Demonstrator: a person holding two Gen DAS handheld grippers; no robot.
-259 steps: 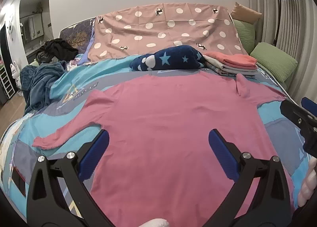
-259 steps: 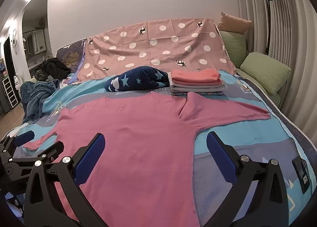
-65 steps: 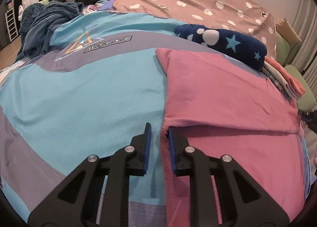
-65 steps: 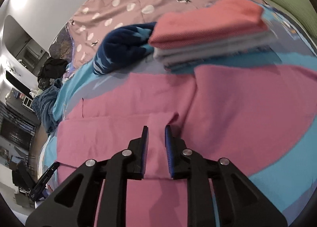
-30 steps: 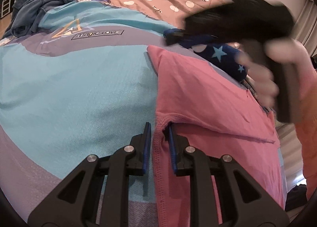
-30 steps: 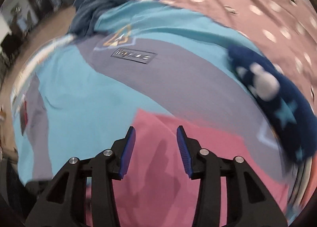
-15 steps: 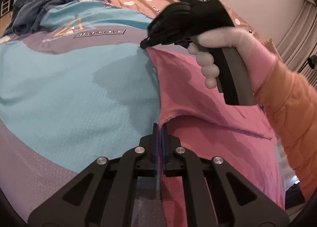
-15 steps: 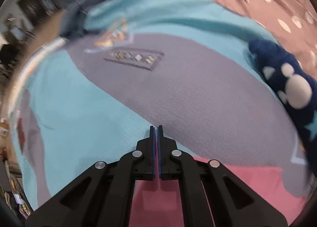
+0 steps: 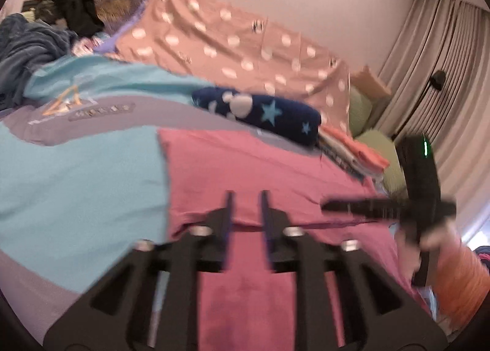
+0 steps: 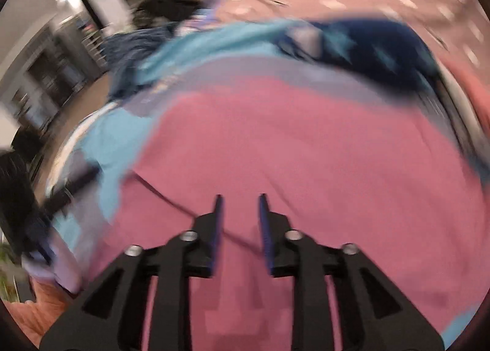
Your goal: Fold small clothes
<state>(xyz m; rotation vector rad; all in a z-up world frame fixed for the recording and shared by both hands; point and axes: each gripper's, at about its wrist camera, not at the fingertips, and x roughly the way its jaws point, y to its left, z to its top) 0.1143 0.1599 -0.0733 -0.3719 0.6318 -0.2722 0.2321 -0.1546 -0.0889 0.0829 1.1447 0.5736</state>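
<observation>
Jaws: both pairs stand apart with nothing between them. Half a second ago each pair was pressed together on the left edge of the pink shirt (image 9: 245, 167); the left gripper (image 9: 246, 198) and the right gripper (image 10: 238, 202) have since let go and now hang over the cloth near its middle.

Pink shirt: it lies on the blue and grey bedspread (image 9: 76, 173). Its left side is doubled over onto the body, leaving a straight left edge and a raised flap whose lip shows as a dark line just ahead of the left gripper's fingers. In the right wrist view the same lip runs aslant under the right gripper. Both views are blurred by motion, so finer creases cannot be read.

Meaning for the task: the release probably marks the end of the left-side fold. The shirt is narrower but still long, so the right side and a fold along the length likely remain.

Surroundings: beyond the shirt lie a navy star-print bundle (image 9: 260, 115) and, to its right, a stack of folded clothes (image 9: 358, 156). Behind these hangs a pink spotted sheet (image 9: 232, 51). The right gripper's body, seen from the left wrist camera, is held over the shirt's right edge.
</observation>
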